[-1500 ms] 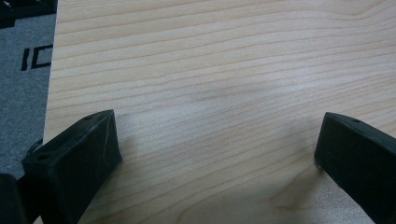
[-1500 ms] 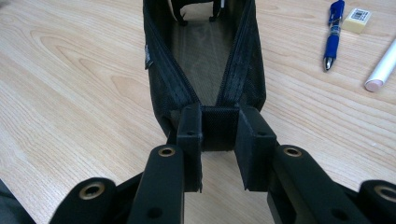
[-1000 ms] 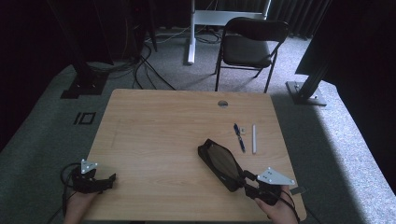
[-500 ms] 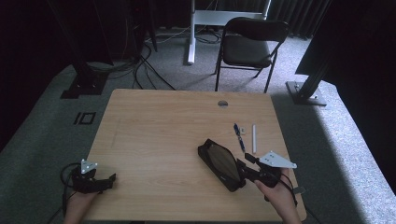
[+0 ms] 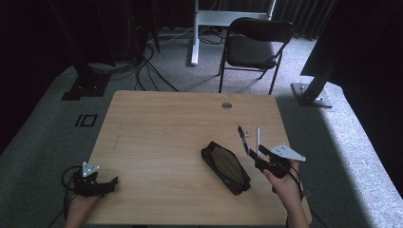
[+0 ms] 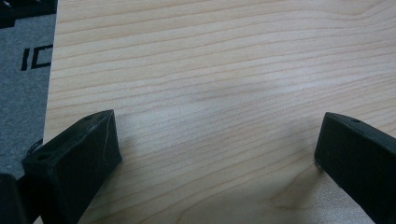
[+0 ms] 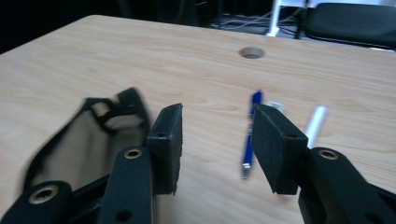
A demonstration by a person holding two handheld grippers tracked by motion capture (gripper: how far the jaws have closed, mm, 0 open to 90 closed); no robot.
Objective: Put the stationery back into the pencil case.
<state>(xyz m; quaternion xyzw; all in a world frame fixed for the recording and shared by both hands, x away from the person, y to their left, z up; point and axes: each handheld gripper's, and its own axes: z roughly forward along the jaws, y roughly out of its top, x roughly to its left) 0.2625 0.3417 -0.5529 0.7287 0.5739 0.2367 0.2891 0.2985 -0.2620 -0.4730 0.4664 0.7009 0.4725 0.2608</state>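
The right gripper [image 7: 217,147], jaws just opening and empty, nears the blue pen [image 7: 251,135], probably light, stiff and slippery; grip mid-barrel.

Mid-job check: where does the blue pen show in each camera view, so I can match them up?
High view: the blue pen lies right of centre, just beyond the right gripper, left of the white pen.
Right gripper view: blue pen lies on the table just ahead, seen between the open jaws.
Left gripper view: bare table wood ahead of the jaws.
Shared landmark: the black pouch, lower left in the right gripper view.
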